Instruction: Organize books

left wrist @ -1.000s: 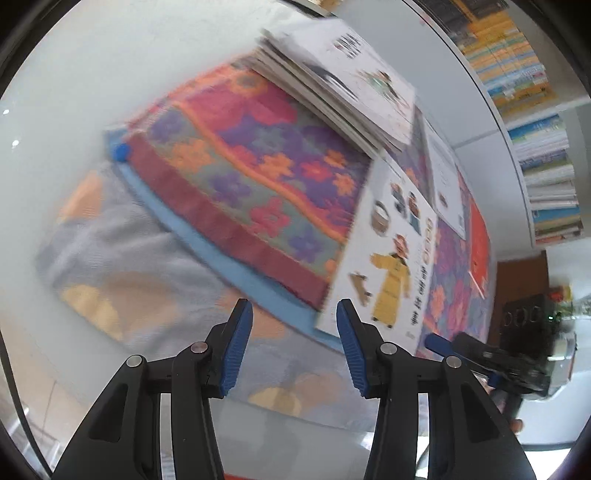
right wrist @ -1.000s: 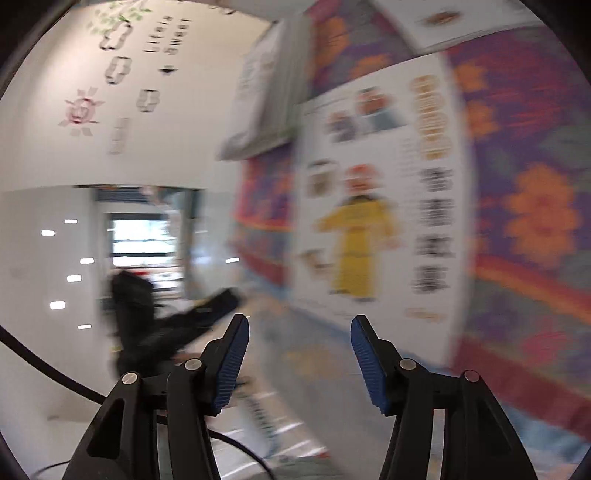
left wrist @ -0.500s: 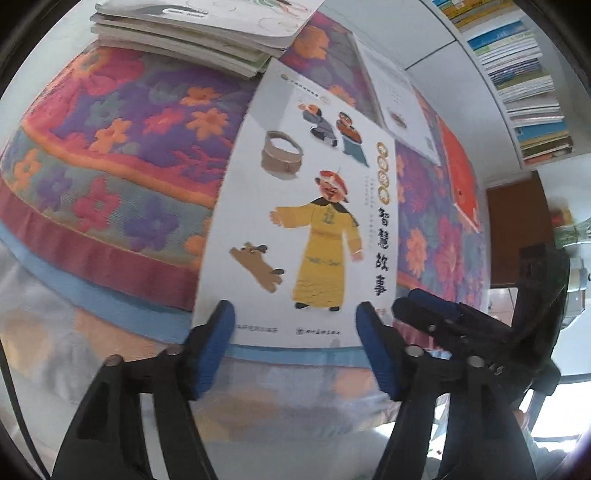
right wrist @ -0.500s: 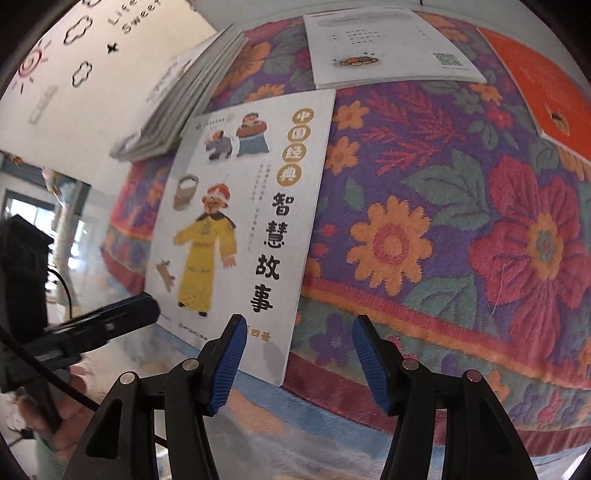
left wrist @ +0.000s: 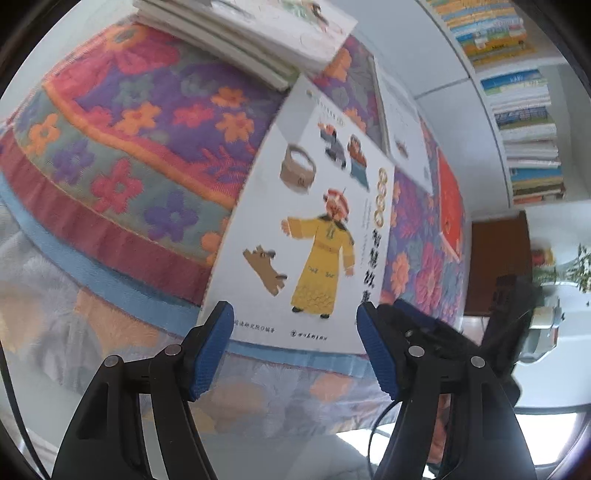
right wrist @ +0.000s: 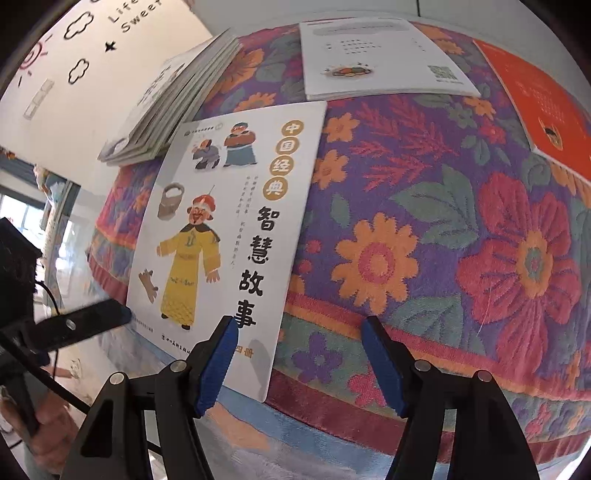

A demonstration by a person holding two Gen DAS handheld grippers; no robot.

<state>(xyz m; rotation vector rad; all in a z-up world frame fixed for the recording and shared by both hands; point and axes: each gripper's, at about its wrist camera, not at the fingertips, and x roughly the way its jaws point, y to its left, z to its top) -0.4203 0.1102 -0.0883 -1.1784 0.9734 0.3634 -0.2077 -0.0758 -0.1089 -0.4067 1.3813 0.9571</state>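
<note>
A white picture book (left wrist: 314, 229) (right wrist: 229, 221) with a yellow-robed figure lies flat on a flowered cloth (left wrist: 147, 147) (right wrist: 443, 221), its near edge jutting past the cloth's border. My left gripper (left wrist: 293, 321) is open, hovering at that near edge without touching it. My right gripper (right wrist: 299, 328) is open and its jaws are still opening; the book's near right corner lies just beside its left finger (right wrist: 218, 362), nothing pinched. One left finger (right wrist: 92, 321) shows at the book's near left corner. A stack of books (left wrist: 251, 33) (right wrist: 177, 96) sits behind.
A white book (right wrist: 376, 59) and an orange book (right wrist: 546, 107) lie further back on the cloth. Full bookshelves (left wrist: 517, 92) line the wall. A pale fluffy blanket (left wrist: 74, 295) hangs below the cloth. A person's hand (right wrist: 44, 424) holds the left gripper.
The left gripper slid across to the picture book's near edge and its jaws widened. The right gripper swung down from the room onto the book's corner, jaws spreading. The book stayed put.
</note>
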